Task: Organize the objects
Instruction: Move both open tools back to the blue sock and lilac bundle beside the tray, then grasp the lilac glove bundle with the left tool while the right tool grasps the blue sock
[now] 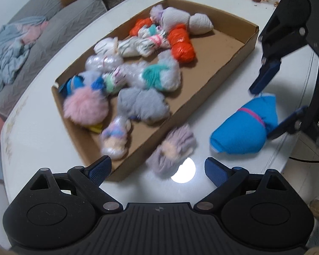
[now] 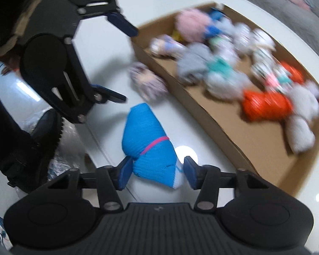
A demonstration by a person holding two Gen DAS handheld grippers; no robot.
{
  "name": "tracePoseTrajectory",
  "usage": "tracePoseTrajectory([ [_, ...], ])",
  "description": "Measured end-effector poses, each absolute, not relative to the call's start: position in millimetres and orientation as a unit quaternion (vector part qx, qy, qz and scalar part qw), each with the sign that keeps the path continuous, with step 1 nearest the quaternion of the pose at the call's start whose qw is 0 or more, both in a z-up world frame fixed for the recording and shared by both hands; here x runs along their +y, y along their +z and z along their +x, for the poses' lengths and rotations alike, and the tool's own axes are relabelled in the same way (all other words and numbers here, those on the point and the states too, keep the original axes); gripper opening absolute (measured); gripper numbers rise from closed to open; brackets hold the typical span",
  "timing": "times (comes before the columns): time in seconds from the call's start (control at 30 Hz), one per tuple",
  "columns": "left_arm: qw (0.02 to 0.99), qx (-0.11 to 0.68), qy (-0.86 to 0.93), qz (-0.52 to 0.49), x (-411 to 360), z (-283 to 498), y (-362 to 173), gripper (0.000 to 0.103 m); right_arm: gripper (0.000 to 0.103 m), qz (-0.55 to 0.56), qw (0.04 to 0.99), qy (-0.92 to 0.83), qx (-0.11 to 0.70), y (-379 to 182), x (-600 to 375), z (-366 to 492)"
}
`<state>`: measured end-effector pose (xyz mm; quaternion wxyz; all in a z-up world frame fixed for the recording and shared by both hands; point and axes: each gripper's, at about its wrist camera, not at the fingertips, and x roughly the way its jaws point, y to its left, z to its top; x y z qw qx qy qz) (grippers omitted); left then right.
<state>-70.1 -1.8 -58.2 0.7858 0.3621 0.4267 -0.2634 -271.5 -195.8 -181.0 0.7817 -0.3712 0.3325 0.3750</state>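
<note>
The blue sock bundle (image 2: pixel 147 146) lies on the white table (image 2: pixel 108 48) beside the cardboard tray (image 2: pixel 221 125), bracketed at its tied end by the right gripper (image 2: pixel 156 175); pad contact cannot be told. The left gripper (image 1: pixel 157 171) is held open above a lilac bundle (image 1: pixel 173 148).

Left tongs (image 1: pixel 157 171) spread wide above a lilac sock bundle (image 1: pixel 173 148) beside the cardboard tray (image 1: pixel 247 42) of sock bundles. Right tongs (image 1: pixel 274 108) straddling a blue sock bundle (image 1: pixel 242 130) near the worktop (image 1: pixel 234 93) edge.
</note>
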Motion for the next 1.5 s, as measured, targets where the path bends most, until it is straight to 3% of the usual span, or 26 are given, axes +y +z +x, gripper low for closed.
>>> tracePoseTrajectory([
  [0.13,0.796,0.436,-0.254,0.334,-3.2,-63.8,-67.4,0.097,0.061,-0.369,0.792,0.35,0.339,-179.4,-205.9,-263.4],
  [0.23,0.811,0.442,-0.239,0.298,2.1,-57.1,-69.3,0.099,0.083,-0.368,0.793,0.366,0.32,-172.4,-205.2,-269.8],
  [0.27,0.817,0.444,-0.236,0.284,3.9,-54.9,-68.2,0.099,0.084,-0.37,0.793,0.37,0.311,-170.8,-204.4,-272.4],
  [0.53,0.834,0.436,-0.246,0.231,3.5,-46.6,-72.9,0.097,0.08,-0.393,0.785,0.384,0.286,-171.5,-197.0,-273.8],
  [0.6,0.832,0.433,-0.251,0.24,1.1,-48.5,-74.9,0.092,0.077,-0.395,0.781,0.394,0.281,-171.5,-194.4,-275.3],
  [0.73,0.823,0.439,-0.257,0.252,1.5,-47.6,-76.7,0.074,0.07,-0.401,0.77,0.412,0.276,-173.5,-188.3,-274.9],
  [0.8,0.817,0.442,-0.262,0.262,1.5,-48.4,-76.8,0.071,0.07,-0.407,0.765,0.413,0.279,-175.3,-186.3,-274.3],
  [1.2,0.808,0.436,-0.254,0.302,10.5,-70.9,-61.2,0.091,0.072,-0.424,0.761,0.398,0.289,-180.9,-181.2,-266.7],
  [1.33,0.807,0.436,-0.244,0.315,5.6,-70.4,-56.1,0.086,0.072,-0.423,0.76,0.4,0.29,-179.3,-182.5,-263.8],
  [1.5,0.81,0.435,-0.244,0.308,1.1,-86.5,-38.7,0.087,0.072,-0.425,0.759,0.396,0.293,-177.4,-180.4,-258.0],
])
